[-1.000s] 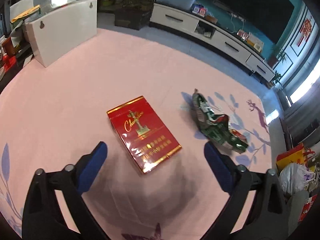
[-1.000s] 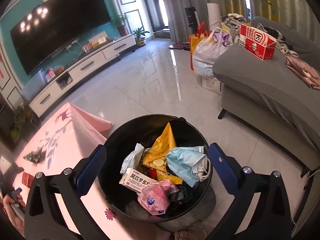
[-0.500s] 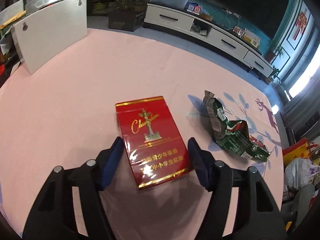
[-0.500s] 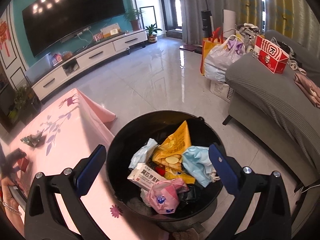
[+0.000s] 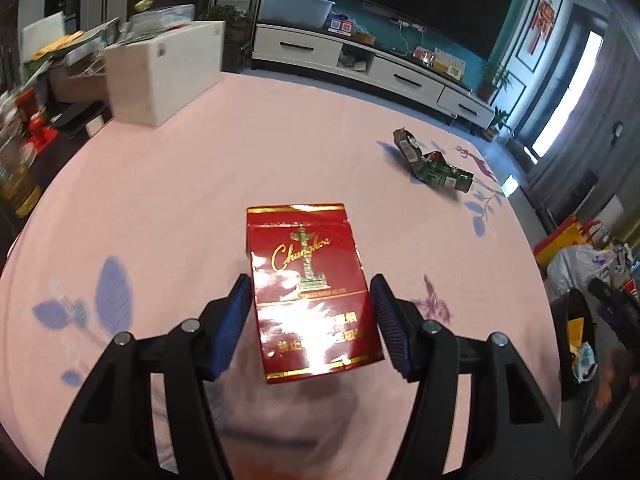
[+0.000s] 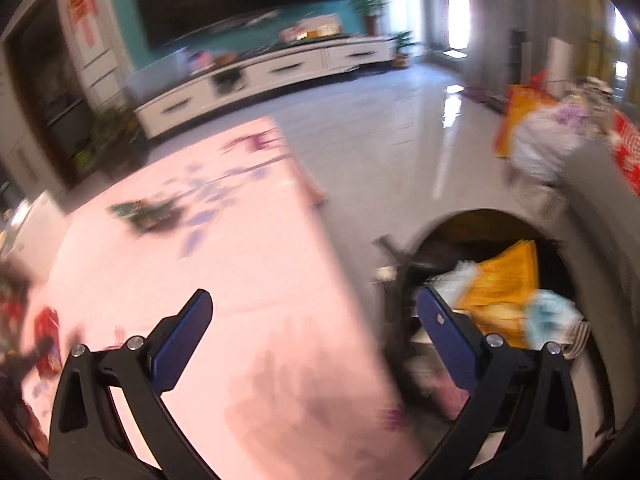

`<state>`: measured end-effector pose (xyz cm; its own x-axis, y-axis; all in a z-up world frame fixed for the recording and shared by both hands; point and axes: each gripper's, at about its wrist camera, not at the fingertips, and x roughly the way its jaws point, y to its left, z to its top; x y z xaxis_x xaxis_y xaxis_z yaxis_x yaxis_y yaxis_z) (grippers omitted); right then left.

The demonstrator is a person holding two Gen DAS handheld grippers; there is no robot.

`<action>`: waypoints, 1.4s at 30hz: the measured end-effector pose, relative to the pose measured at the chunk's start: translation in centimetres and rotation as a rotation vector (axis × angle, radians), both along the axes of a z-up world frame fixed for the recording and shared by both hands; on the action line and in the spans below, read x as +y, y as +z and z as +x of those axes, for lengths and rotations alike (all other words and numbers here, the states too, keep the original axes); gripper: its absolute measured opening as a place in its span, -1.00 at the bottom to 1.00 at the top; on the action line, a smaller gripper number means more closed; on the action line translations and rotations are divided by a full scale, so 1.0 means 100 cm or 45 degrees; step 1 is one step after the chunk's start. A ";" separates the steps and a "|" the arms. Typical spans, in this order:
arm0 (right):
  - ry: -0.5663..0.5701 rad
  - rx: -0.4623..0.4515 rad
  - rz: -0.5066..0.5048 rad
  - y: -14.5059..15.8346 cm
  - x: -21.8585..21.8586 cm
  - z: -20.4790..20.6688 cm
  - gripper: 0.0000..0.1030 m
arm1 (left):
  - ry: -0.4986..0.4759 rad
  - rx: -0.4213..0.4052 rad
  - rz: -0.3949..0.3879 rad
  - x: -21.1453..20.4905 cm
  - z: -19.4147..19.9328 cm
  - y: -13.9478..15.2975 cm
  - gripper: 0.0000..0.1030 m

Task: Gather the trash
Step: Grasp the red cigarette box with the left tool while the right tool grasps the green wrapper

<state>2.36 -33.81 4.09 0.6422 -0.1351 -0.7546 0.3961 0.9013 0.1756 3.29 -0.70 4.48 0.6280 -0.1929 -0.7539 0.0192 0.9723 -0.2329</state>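
Observation:
My left gripper (image 5: 311, 322) is shut on a red cigarette pack (image 5: 308, 280) and holds it lifted above the pink tablecloth (image 5: 200, 168). A crumpled green wrapper (image 5: 432, 162) lies on the cloth at the far right; it also shows blurred in the right wrist view (image 6: 146, 212). My right gripper (image 6: 314, 336) is open and empty over the table's edge, beside the black trash bin (image 6: 600, 264) that holds several pieces of trash, an orange bag (image 6: 500, 280) among them. The bin also shows at the right edge of the left wrist view (image 5: 576, 344).
A white box (image 5: 164, 76) stands at the table's far left with clutter behind it. A white TV cabinet (image 5: 360, 64) runs along the teal wall. Bags (image 5: 576, 248) sit on the floor to the right. A grey sofa (image 6: 592, 184) is next to the bin.
My left gripper has closed on the red pack and lifted it off the cloth. My right gripper has swung left from above the bin toward the table; its view is now blurred.

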 end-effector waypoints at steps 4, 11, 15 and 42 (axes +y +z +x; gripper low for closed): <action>0.115 0.017 0.006 0.006 0.046 0.053 0.94 | -0.025 0.042 -0.105 0.026 -0.017 -0.009 0.19; 0.418 0.113 -0.332 0.015 0.146 0.173 0.93 | -0.032 0.069 -0.184 0.044 -0.008 -0.014 0.19; 0.499 0.211 -0.484 -0.008 0.188 0.230 0.93 | -0.015 0.054 -0.193 0.053 -0.006 -0.011 0.19; 0.184 -0.049 -0.013 0.028 0.035 0.048 -0.26 | -0.301 -0.043 -0.151 -0.043 -0.041 0.017 0.20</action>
<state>7.13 -30.33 6.94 0.6838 -0.0468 -0.7281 0.2549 0.9504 0.1783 -0.85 -4.95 6.17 0.5795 -0.4232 -0.6965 0.2520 0.9058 -0.3406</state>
